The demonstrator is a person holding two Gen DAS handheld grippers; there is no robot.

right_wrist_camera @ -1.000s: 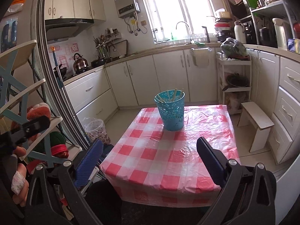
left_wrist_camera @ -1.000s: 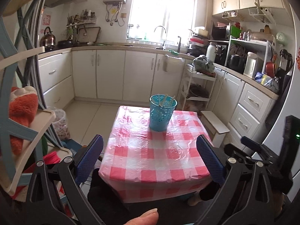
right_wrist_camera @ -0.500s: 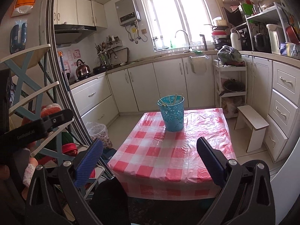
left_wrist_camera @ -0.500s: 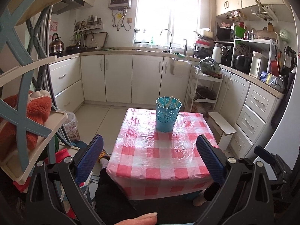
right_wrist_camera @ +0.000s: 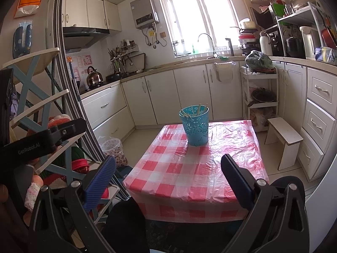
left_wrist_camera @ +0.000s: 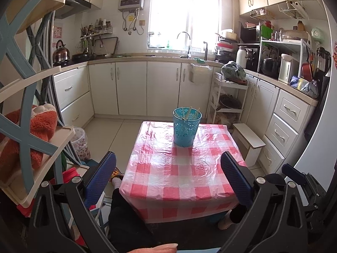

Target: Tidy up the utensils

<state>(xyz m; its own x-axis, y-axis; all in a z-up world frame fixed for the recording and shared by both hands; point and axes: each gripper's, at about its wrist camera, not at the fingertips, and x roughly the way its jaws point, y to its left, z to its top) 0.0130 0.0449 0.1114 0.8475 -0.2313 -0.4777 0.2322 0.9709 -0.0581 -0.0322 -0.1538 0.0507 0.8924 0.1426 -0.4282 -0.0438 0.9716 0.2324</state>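
Note:
A teal perforated holder (left_wrist_camera: 186,127) stands at the far end of the small table with the red-checked cloth (left_wrist_camera: 181,172). Several pale chopsticks (left_wrist_camera: 187,112) stand inside it. It also shows in the right wrist view (right_wrist_camera: 195,125), with the chopsticks (right_wrist_camera: 194,110) leaning in it. My left gripper (left_wrist_camera: 168,179) is open and empty, held back from the table's near edge. My right gripper (right_wrist_camera: 168,181) is open and empty too, also off the near edge. The left gripper's body (right_wrist_camera: 42,143) shows at the left in the right wrist view.
A blue and cream shelf rack (left_wrist_camera: 27,109) with an orange cloth stands close at the left. A white step stool (left_wrist_camera: 248,143) and a white trolley (left_wrist_camera: 228,101) stand to the right of the table. White cabinets line the back and right walls. The person's dark legs (left_wrist_camera: 126,217) are below.
Both grippers have drawn back and risen from the table, so the table and holder look smaller and farther. Both stayed open.

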